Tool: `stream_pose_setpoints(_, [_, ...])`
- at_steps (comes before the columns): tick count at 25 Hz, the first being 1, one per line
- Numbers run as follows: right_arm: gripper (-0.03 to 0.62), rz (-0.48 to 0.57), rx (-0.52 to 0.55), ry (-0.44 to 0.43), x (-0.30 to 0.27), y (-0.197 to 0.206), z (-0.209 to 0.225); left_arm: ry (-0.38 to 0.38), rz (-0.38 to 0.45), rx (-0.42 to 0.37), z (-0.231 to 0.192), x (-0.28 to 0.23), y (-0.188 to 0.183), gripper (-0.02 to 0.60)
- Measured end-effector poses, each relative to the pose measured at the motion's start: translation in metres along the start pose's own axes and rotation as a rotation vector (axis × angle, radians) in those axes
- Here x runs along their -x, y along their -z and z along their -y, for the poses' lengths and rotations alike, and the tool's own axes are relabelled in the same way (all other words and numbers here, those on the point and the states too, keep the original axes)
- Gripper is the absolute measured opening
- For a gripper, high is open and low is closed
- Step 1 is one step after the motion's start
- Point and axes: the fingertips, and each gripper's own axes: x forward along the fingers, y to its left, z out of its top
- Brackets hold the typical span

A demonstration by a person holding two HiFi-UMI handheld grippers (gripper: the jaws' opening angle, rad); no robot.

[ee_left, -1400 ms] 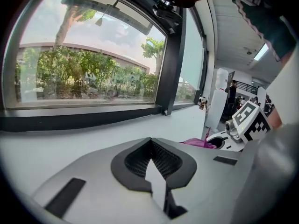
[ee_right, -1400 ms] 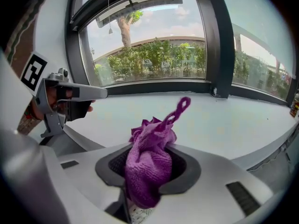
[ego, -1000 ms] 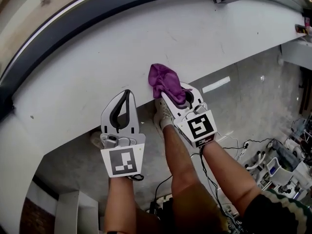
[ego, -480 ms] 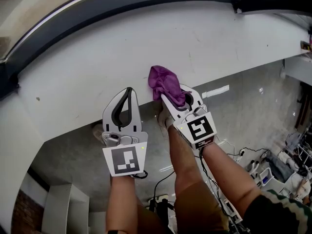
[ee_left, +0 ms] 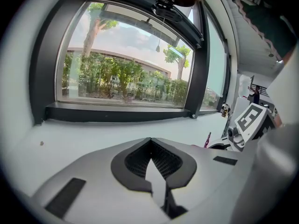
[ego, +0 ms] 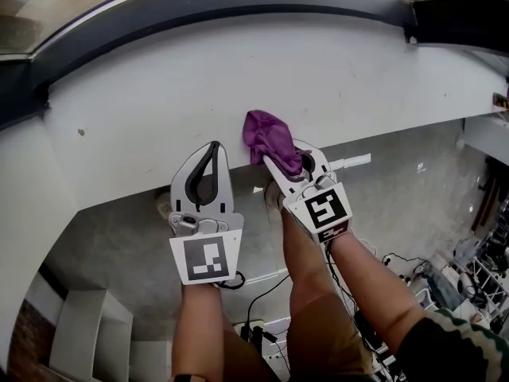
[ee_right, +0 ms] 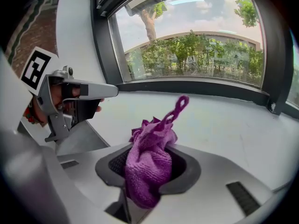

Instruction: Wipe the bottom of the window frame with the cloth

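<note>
Gripping a crumpled purple cloth, right claw, cloth's loop sticking up, left claw closed, empty.

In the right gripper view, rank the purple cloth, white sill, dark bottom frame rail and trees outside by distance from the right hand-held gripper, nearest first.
1. Purple cloth, clamped in its jaws.
2. White sill, just ahead.
3. Dark bottom frame rail, at the sill's far edge.
4. Trees, outdoors, farthest.

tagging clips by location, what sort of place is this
Likely an indoor workshop or lab: a wide white sill under a dark-framed window with trees outside, and cables and equipment on the grey floor below.
</note>
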Motion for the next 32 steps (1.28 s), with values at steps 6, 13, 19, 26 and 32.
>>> stream_pose_setpoints(6, [0.152,-0.013,0.058,-0.063,-0.019,-0.01,-0.033,-0.043,0.017,0.022,-0.029,0.016,0.001,0.003])
stream_pose_setpoints(13, [0.152,-0.014,0.091,-0.099,-0.037,-0.021,-0.063,-0.097,0.028,0.053,-0.06,0.04,0.007,0.003])
stream_pose_setpoints(19, [0.152,-0.017,0.117,-0.125,-0.055,-0.033,-0.092,-0.141,0.027,0.081,-0.09,0.063,0.017,0.003])
stream_pose_setpoints(26, [0.152,-0.018,0.148,-0.151,-0.074,-0.05,-0.131,-0.185,0.039,0.1,-0.129,0.093,0.019,0.003])
stream_pose_setpoints(32, [0.152,-0.032,0.178,-0.19,-0.088,-0.054,-0.158,-0.224,0.046,0.117,-0.15,0.11,0.022,0.003])
